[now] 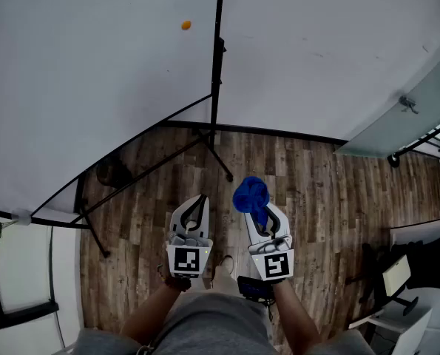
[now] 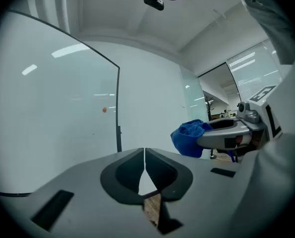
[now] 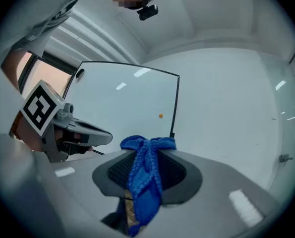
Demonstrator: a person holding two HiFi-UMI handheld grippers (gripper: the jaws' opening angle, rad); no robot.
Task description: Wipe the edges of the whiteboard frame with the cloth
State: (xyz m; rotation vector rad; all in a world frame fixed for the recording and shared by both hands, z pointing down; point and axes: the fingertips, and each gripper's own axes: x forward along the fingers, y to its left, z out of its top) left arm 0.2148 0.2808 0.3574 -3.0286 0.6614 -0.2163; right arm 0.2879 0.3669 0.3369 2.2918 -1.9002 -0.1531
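The whiteboard (image 1: 94, 87) stands ahead on a black stand, its black frame edge (image 1: 217, 50) running vertically up the middle of the head view; the same frame edge (image 2: 118, 108) and frame edge (image 3: 175, 105) show in both gripper views. My right gripper (image 1: 258, 200) is shut on a blue cloth (image 1: 251, 195), which bunches above the tips and hangs down between the jaws as cloth (image 3: 146, 177). My left gripper (image 1: 195, 209) is shut with nothing in it, jaws meeting at the tips (image 2: 144, 155). Both are held side by side, short of the board.
An orange magnet (image 1: 185, 25) sits on the board. The stand's black legs (image 1: 220, 161) spread over the wood floor. A glass partition (image 1: 412, 117) stands to the right, with a black chair and desk (image 1: 404, 272) at lower right. A white wall lies behind.
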